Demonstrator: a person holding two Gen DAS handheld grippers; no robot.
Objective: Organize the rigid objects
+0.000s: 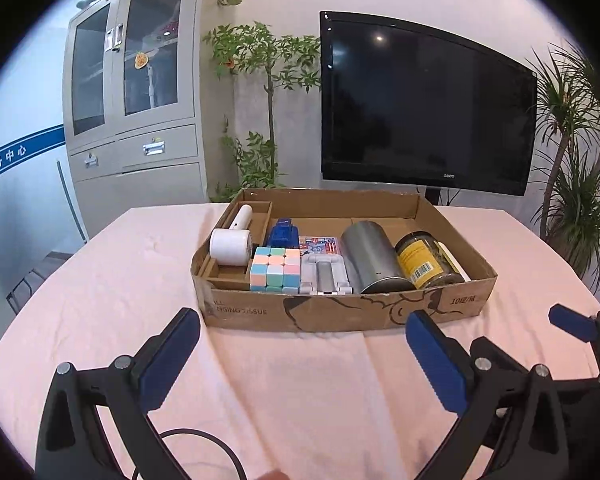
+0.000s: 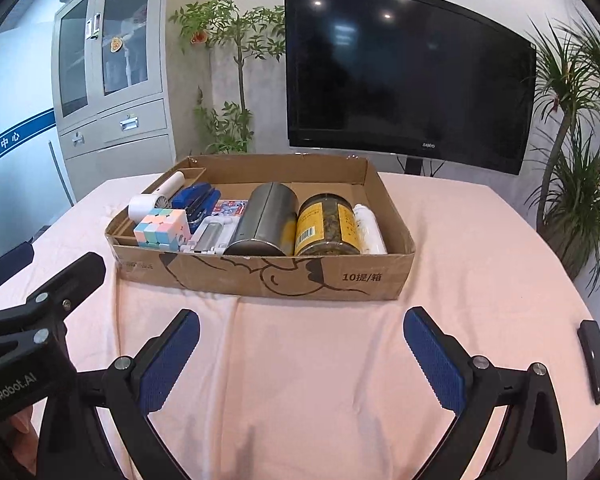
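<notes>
A shallow cardboard box [image 1: 380, 312] [image 2: 228, 280] sits on the pink tablecloth. In it lie a white handheld fan [image 1: 232, 246] [image 2: 146, 206], a blue stapler [image 1: 284, 234] [image 2: 198, 198], a pastel cube [image 1: 275, 269] [image 2: 162, 228], a white phone stand [image 1: 326, 276] [image 2: 212, 238], a card pack [image 1: 319, 245], a metal tin [image 1: 374, 256] [image 2: 266, 220], a yellow-labelled jar [image 1: 426, 258] [image 2: 326, 226] and a white bottle [image 2: 368, 226]. My left gripper [image 1: 302, 350] and right gripper [image 2: 300, 348] hover open and empty in front of the box.
A black phone-like slab [image 2: 596, 360] lies on the table at right. A black cable [image 1: 204, 448] loops near my left gripper. A television [image 1: 424, 100], grey cabinet [image 1: 132, 92] and potted plants [image 1: 572, 152] stand behind the table.
</notes>
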